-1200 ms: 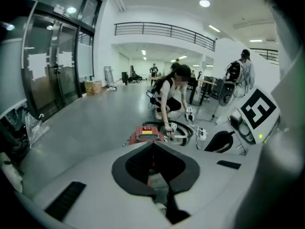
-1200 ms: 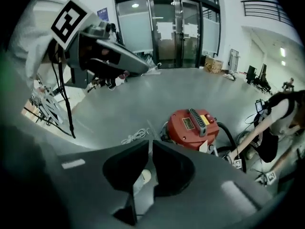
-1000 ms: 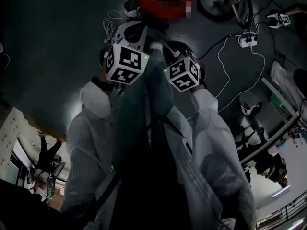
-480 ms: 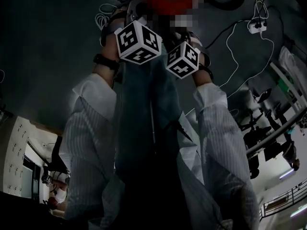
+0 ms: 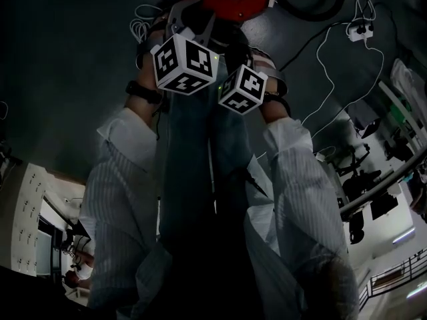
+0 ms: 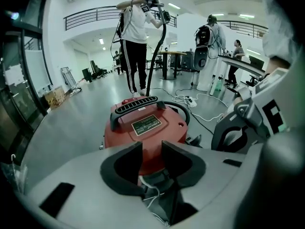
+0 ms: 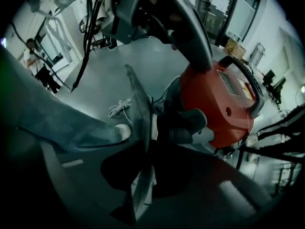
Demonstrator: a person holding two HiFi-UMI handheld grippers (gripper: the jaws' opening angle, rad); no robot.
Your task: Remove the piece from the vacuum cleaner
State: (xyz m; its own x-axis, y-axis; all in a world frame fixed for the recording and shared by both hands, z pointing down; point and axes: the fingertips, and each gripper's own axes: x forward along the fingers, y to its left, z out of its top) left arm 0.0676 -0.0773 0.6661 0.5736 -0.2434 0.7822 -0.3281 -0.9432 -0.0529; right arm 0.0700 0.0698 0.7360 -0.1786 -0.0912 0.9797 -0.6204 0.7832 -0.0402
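The red vacuum cleaner (image 6: 147, 128) stands on the floor (image 6: 71, 123) just beyond the person's shoe (image 7: 121, 131), within reach of both tools. The left gripper (image 6: 151, 149), its jaws just opened wide and empty, frames the machine's near edge, seemingly to take a part. The right gripper (image 7: 145, 149) has just been closing and pinches a thin grey strip (image 7: 138, 109) I cannot identify.

Vacuum cleaner (image 6: 147, 128), at twelve o'clock from the left gripper (image 6: 151, 147): glossy red plastic, with a matt black plastic handle (image 6: 136, 108). Floor (image 6: 66, 128) smooth, with a soft sheen. Grey strip (image 7: 138, 109) clamped by the right gripper (image 7: 145, 149) looks matt, cloth-like; jeans (image 5: 193, 152) are denim
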